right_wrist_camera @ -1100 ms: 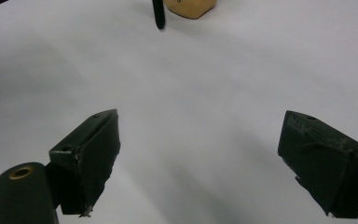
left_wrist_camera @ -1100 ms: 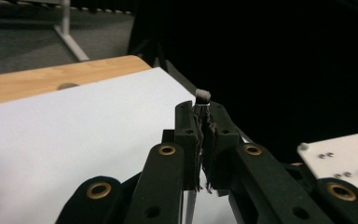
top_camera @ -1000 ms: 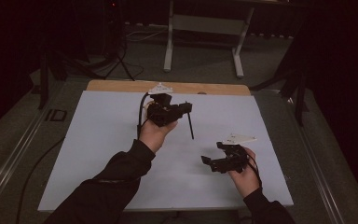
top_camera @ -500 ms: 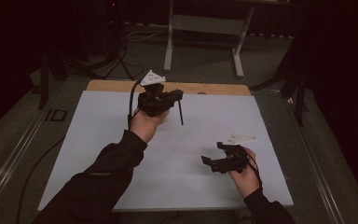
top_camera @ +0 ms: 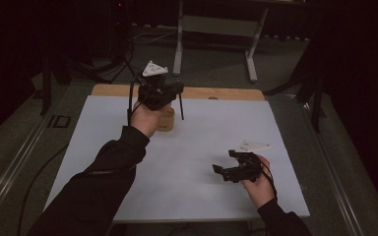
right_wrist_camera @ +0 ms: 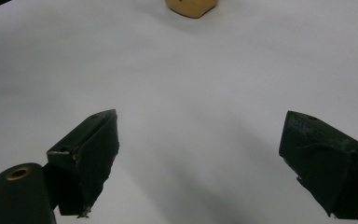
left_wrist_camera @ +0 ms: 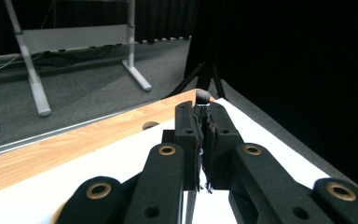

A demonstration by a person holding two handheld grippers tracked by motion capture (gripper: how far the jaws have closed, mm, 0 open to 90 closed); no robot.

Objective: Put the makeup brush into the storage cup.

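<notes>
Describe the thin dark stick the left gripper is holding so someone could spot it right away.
Start at the white table and go toward its far wooden edge, where the left gripper is raised. The thin dark stick hangs down from its shut jaws, beside a tan block; it is the one slender, upright thing there.

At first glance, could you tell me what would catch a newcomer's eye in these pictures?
The raised left gripper over the far side of the white table stands out, its jaws shut on a thin dark brush that hangs down from them. Just below that hand sits a small tan wooden holder. Near the table's right front edge, the right gripper rests low with its jaws wide apart, holding nothing.
</notes>
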